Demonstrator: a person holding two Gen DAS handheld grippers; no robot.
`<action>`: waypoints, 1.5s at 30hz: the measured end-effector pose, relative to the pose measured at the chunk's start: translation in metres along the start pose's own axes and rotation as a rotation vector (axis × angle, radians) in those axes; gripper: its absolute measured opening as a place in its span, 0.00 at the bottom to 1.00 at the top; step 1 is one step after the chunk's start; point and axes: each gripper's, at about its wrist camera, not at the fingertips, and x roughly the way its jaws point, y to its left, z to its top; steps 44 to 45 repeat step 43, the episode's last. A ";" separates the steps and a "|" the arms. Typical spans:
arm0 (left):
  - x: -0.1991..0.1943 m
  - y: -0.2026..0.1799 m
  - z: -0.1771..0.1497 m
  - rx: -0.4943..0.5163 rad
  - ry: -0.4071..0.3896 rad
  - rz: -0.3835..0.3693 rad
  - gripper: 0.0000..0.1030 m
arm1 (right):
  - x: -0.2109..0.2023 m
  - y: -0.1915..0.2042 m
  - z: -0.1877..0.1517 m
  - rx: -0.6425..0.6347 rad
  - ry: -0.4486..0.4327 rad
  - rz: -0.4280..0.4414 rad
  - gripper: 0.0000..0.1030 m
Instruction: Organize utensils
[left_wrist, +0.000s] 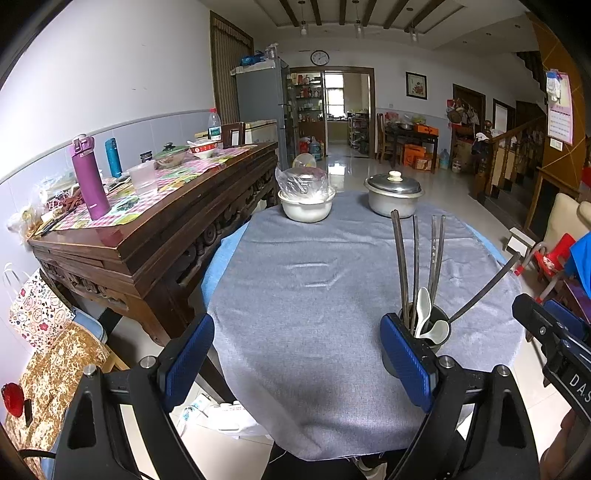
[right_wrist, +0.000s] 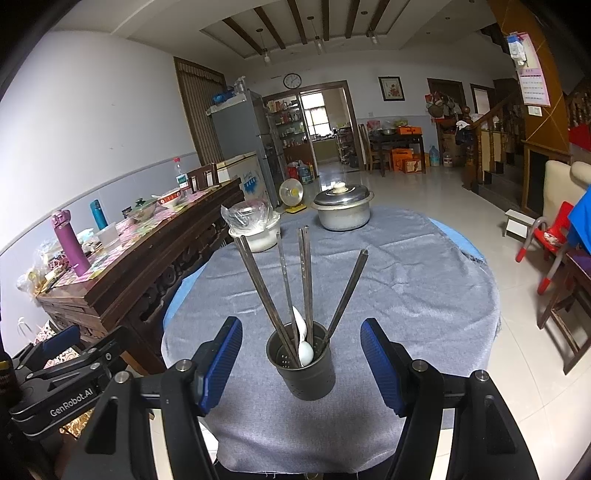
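A dark perforated utensil holder (right_wrist: 303, 373) stands on the grey cloth at the near right of the round table (right_wrist: 406, 280). Several dark chopsticks (right_wrist: 303, 280) and two white spoons (right_wrist: 306, 350) stick out of it. My right gripper (right_wrist: 301, 343) is open, with the holder in the gap between its blue pads (right_wrist: 221, 365) and clear of both. My left gripper (left_wrist: 297, 362) is open over bare cloth, empty. The holder (left_wrist: 437, 325) sits just behind the left gripper's right finger, chopsticks (left_wrist: 402, 266) fanning upward.
A white bowl under a plastic-wrapped bowl (left_wrist: 306, 208) and a lidded metal pot (left_wrist: 393, 195) stand at the table's far side. A cluttered wooden sideboard (left_wrist: 147, 229) adjoins the table on the left. A red chair (right_wrist: 550, 236) stands on the tiled floor to the right.
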 end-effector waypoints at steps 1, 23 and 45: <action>-0.001 0.000 0.000 0.001 -0.001 0.002 0.89 | -0.001 0.000 0.000 0.002 -0.001 0.000 0.68; -0.003 -0.006 0.000 0.016 0.002 -0.001 0.89 | -0.006 -0.001 0.001 0.006 -0.004 0.002 0.68; 0.031 -0.004 0.006 0.000 0.037 0.007 0.89 | 0.008 -0.023 -0.002 0.052 -0.030 -0.011 0.68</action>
